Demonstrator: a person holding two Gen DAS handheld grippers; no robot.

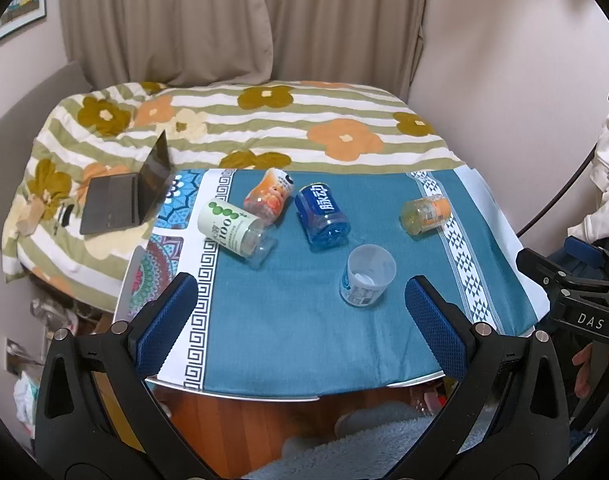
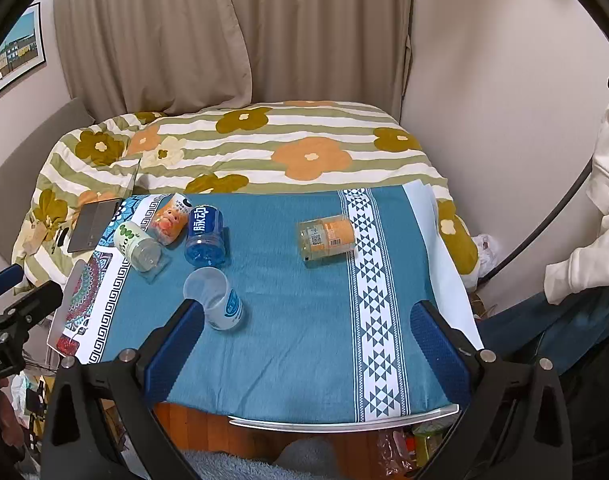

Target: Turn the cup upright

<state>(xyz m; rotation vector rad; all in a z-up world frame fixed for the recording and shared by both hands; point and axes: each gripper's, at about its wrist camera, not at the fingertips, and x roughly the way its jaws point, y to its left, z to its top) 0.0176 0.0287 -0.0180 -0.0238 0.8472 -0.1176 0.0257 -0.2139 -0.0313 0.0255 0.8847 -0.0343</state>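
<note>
A clear plastic cup with a blue-and-white label (image 1: 366, 276) stands upright on the blue tablecloth, mouth up; it also shows in the right wrist view (image 2: 216, 296). Four more cups lie on their sides: a green-and-white one (image 1: 234, 230), an orange-pink one (image 1: 268, 196), a dark blue one (image 1: 322, 214) and a yellow-orange one (image 1: 424, 212) (image 2: 326, 238). My left gripper (image 1: 300, 320) is open and empty, near the table's front edge, just short of the upright cup. My right gripper (image 2: 306, 338) is open and empty, its left finger close beside the upright cup.
The small table (image 1: 288, 336) stands against a bed with a flowered quilt (image 1: 264, 124). An open laptop (image 1: 124, 196) lies on the bed at the left. Curtains and walls are behind. White clothing (image 2: 600, 216) hangs at the right. Clutter lies on the floor on both sides.
</note>
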